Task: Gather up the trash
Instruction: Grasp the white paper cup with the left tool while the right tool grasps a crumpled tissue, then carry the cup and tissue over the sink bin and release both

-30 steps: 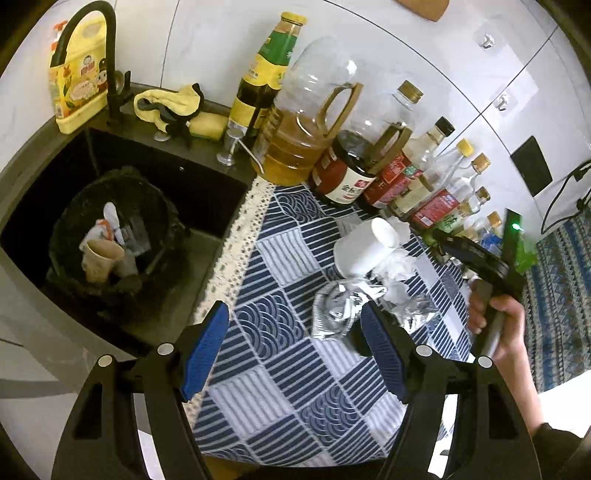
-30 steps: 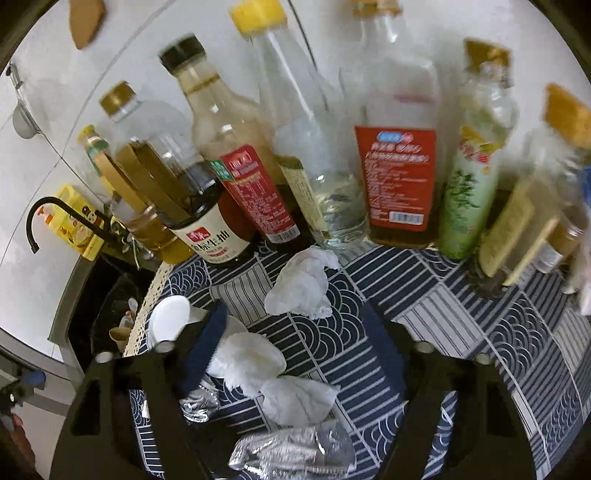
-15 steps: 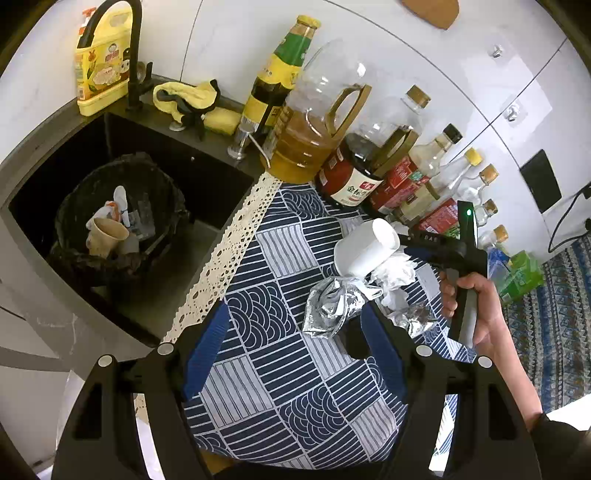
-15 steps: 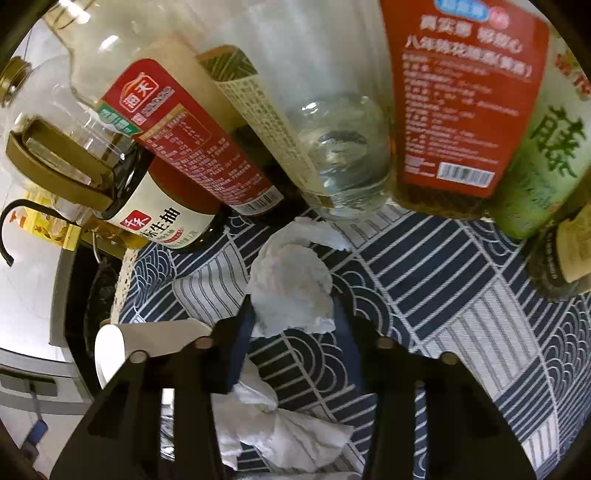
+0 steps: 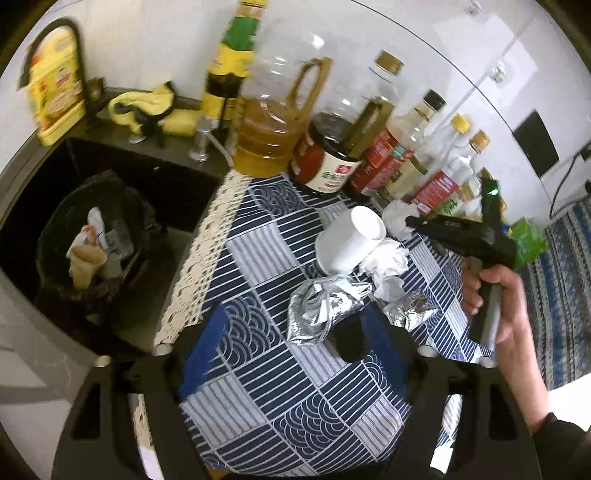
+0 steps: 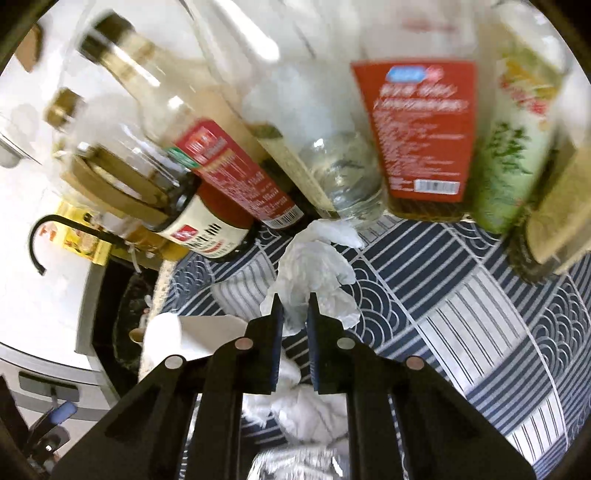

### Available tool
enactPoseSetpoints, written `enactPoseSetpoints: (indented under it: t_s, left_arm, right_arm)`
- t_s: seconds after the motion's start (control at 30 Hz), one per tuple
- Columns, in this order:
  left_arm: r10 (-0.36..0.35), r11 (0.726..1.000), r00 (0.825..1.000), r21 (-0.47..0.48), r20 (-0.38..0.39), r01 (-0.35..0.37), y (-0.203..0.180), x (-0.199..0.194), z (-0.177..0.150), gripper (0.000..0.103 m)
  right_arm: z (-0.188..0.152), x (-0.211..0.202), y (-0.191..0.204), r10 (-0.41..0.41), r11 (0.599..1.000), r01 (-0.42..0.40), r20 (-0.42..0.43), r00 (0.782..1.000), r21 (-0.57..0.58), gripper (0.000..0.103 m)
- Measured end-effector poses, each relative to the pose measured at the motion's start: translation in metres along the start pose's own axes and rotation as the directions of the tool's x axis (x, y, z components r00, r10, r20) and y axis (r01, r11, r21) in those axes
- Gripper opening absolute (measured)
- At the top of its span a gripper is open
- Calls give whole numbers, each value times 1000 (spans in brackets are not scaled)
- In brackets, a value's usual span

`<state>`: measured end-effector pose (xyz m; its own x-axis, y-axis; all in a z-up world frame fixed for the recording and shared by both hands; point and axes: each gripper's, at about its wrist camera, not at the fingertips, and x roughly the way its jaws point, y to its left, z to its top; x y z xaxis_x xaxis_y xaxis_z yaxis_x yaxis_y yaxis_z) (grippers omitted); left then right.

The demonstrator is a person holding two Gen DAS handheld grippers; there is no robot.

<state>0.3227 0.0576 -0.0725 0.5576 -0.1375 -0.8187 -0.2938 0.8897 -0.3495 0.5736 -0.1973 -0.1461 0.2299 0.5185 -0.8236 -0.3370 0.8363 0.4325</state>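
A home kitchen. A dark sink (image 5: 122,177) sits under a black tap (image 5: 48,40), with a yellow cloth (image 5: 147,105) on its rim. Beside the sink, a counter under a blue patterned cloth (image 5: 266,369) holds oil and sauce bottles (image 5: 280,122) against white wall tiles (image 5: 424,33).

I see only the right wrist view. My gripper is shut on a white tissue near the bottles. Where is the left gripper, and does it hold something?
Observer: The left gripper is open and holds nothing. It hovers over the tablecloth, with a crumpled foil wrapper just ahead of its fingers.
Operator: Good. Is there room in the trash bin for my tissue?
Observer: It seems so. The bin stands in the sink, left of the table, and holds a brown paper cup and some wrappers, all below its rim.
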Motion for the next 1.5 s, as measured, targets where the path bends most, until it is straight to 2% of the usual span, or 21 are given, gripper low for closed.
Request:
enactPoseSetpoints:
  t_s: [0.27,0.47,0.7,1.0,1.37,1.5]
  left_arm:
    - [-43,987,996,151,-73,54,-41,36,26,82]
    - [2,963,994,266,-111,28,-71,73,42,82]
    - [41,940,987,342,-158,16,-92,113,57,82]
    - [63,935,987,354,-147,-7,-104,137,77,82]
    - [111,937,976,346,-186,-40,-103,174,83,80]
    - [87,946,975,322,-205,-17,-98,183,82,63]
  right_arm:
    - [-36,-75,5,26,1000,-23,137,990,-21,14]
    - [-74,-114,1,24,1000,-26,203,979,8,14]
    - [-127,-138,-4,-8,1000,3,230,973,21,14]
    - [-167,-151,-10,-15,999,2,250,968,52,14]
    - [-185,-154,-15,1,998,-17,255,967,61,14]
    - [-186,-152,-18,2,998,-19,248,969,64,14]
